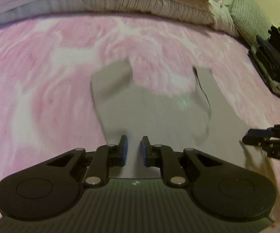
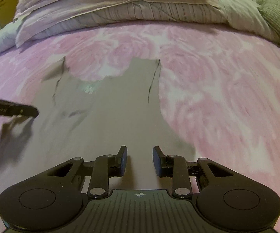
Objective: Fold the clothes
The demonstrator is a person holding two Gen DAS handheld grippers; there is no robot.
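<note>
A grey sleeveless top [image 1: 159,120] lies flat on the pink floral bedspread [image 1: 33,77], its two shoulder straps pointing away from me. My left gripper [image 1: 134,145] hovers over its near left part, jaws a narrow gap apart with flat grey cloth showing between them. From the right wrist view the same top [image 2: 111,120] spreads out ahead, and my right gripper [image 2: 140,155] is open above its near hem area. Each gripper shows at the edge of the other's view: the right gripper [image 1: 245,136] and the left gripper [image 2: 36,112]. The image is motion-blurred.
Folded quilts and pillows [image 2: 120,5] are piled along the far side of the bed. A green knitted cushion [image 1: 246,13] and a dark stack of folded clothes [image 1: 275,58] sit at the far right. The pink bedspread [image 2: 227,97] extends right of the top.
</note>
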